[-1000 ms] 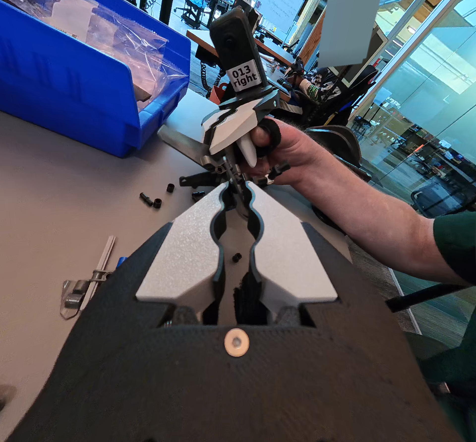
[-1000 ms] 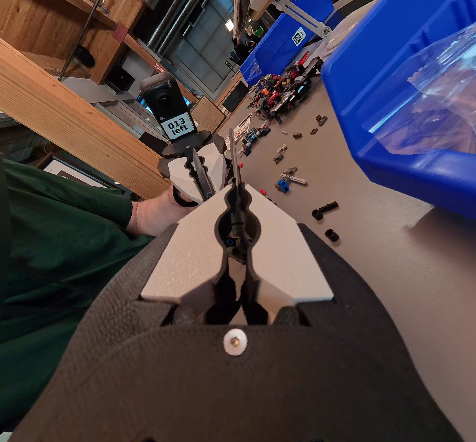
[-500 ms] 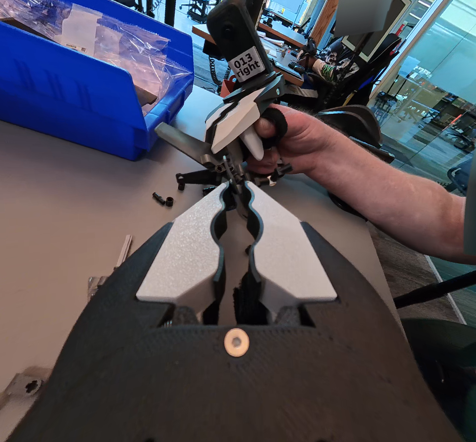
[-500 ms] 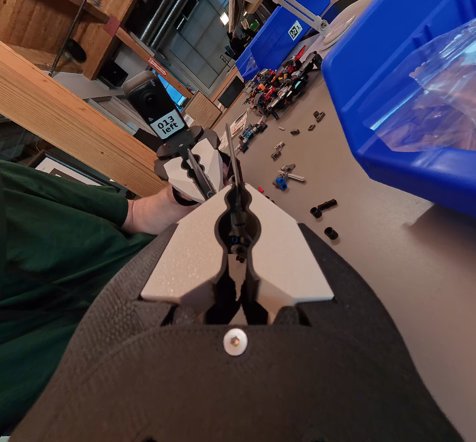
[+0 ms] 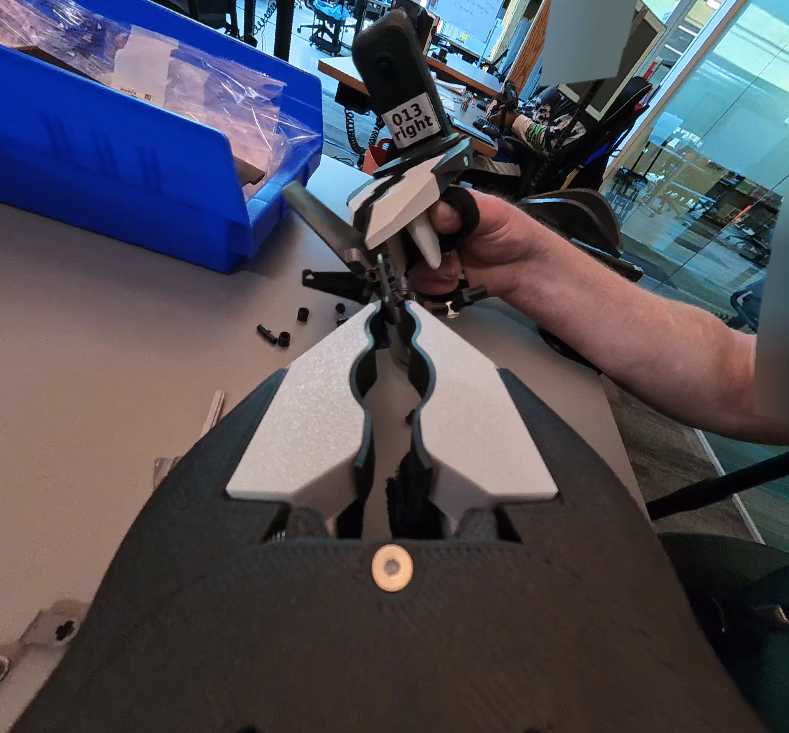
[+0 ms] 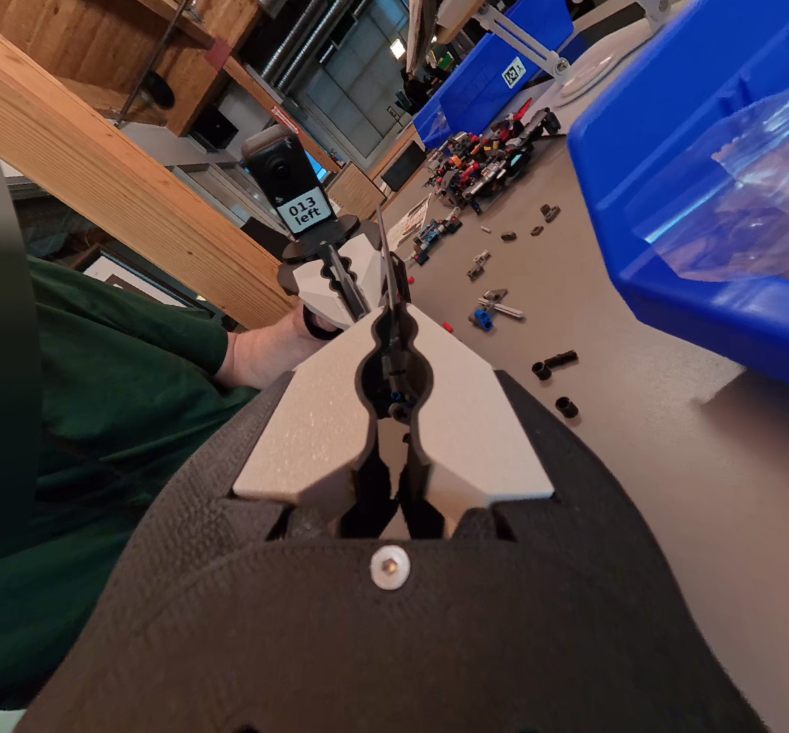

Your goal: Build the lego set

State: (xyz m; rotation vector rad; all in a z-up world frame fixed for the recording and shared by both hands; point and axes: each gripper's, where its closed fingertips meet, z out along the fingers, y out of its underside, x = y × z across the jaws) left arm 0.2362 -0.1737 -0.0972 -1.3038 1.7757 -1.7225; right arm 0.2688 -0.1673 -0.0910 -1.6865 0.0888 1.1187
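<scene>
Two grippers share one small assembly above the table

Both tools meet over the grey table (image 5: pixel 106 349), beside the blue bin (image 5: pixel 128 166). The right gripper (image 6: pixel 395 328) is clamped on a dark lego assembly (image 6: pixel 395 375); the left gripper (image 5: pixel 393 319) pinches its thin end, probably steadying it for joining.

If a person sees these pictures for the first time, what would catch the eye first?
Probably the two grippers meeting at the centre: the right gripper is shut on a dark lego assembly, and the left gripper touches its tip. Next, the big blue bin with plastic bags behind them, and the colourful lego model far along the table.
</scene>
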